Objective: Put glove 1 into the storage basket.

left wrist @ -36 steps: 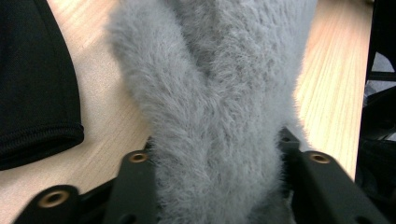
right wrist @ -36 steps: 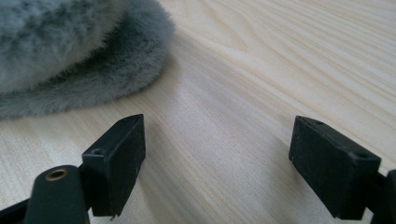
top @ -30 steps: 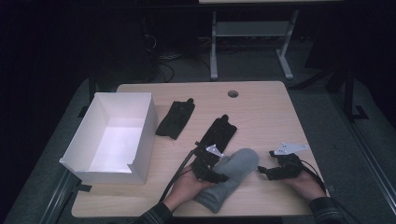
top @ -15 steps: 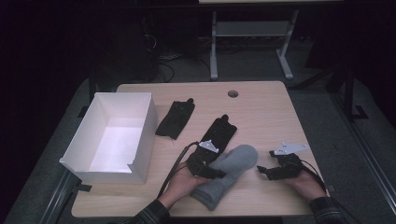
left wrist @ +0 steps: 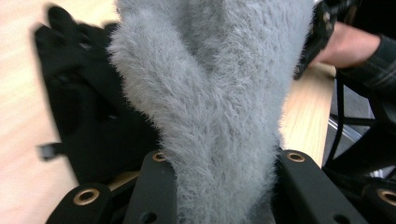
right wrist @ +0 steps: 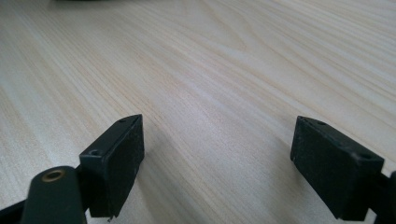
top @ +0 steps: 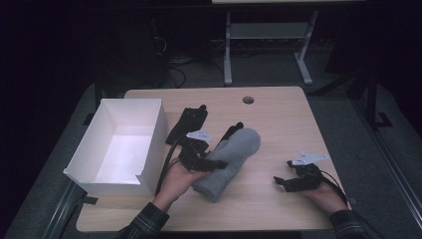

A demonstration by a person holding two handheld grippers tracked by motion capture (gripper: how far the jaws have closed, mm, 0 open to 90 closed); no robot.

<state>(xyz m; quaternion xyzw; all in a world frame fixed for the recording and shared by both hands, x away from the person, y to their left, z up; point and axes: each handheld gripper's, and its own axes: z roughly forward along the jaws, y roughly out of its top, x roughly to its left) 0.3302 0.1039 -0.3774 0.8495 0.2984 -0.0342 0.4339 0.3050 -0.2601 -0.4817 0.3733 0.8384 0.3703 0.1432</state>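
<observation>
My left gripper (top: 213, 162) is shut on a fuzzy grey mitten (top: 233, 157), lifted off the wooden table (top: 283, 124) and slanting up to the right. In the left gripper view the grey mitten (left wrist: 215, 102) is squeezed between both black jaws of the left gripper (left wrist: 224, 161). One black glove (top: 191, 122) lies flat near the box. A second black glove (top: 233, 130) lies partly hidden behind the mitten; it shows as the black glove (left wrist: 88, 116) in the left gripper view. My right gripper (top: 282, 173) rests on the table at the right, open and holding nothing, its jaws (right wrist: 219, 154) wide apart over bare wood.
A white open-topped box (top: 155, 132) stands on the table's left side, with nothing visible inside it. A round cable hole (top: 248, 100) sits near the far edge. A white metal frame (top: 268, 35) stands on the dark floor beyond the table.
My left hand has raised the grey mitten and carried it left and farther from the person, so its top end now covers part of the second black glove. The right gripper has stayed put.
</observation>
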